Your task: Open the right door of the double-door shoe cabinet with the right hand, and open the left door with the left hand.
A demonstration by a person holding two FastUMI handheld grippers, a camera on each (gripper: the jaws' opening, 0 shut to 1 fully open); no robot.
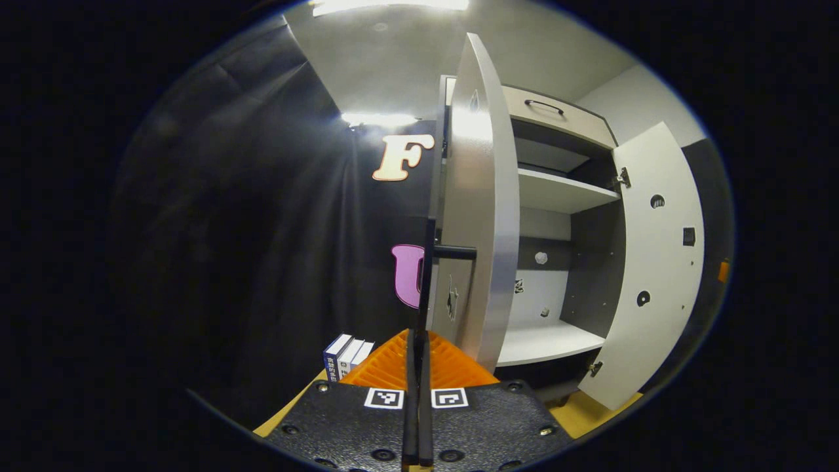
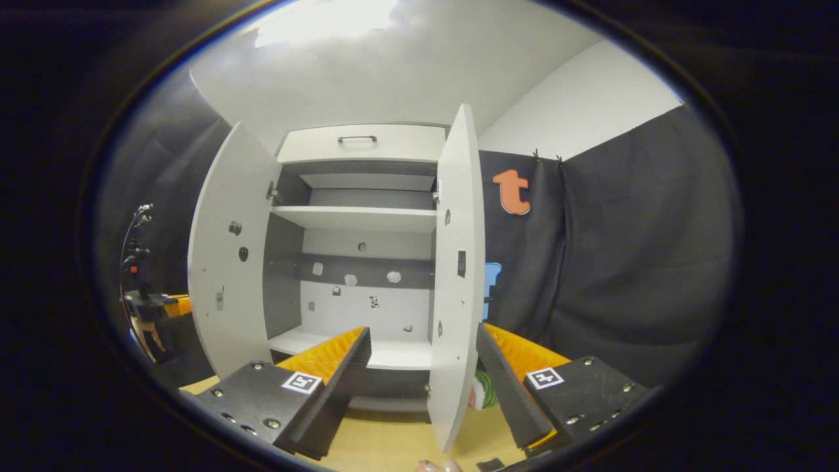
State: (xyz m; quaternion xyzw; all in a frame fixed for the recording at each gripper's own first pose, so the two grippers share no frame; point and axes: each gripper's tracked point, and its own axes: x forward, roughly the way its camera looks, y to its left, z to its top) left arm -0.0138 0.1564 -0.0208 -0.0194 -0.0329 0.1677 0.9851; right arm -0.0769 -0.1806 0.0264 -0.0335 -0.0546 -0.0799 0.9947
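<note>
Left hand-held gripper (image 1: 417, 367) is pinched closed on the thin dark handle (image 1: 429, 262) along the left door (image 1: 482, 216), which stands swung out edge-on. Right hand-held gripper (image 2: 419, 367) is spread open, fingers either side of the right door (image 2: 459, 275) without touching it. Both cabinet (image 2: 360, 141) doors stand open, shelves (image 2: 357, 217) bare.

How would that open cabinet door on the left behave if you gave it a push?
The left door would probably swing rather than bend: it looks like a flat, rigid panel, and a hinge shows at the top of its inner edge. It likely moves easily, since it already stands wide open. The left gripper looks shut on its bar handle, so pushes there should steer it.
</note>
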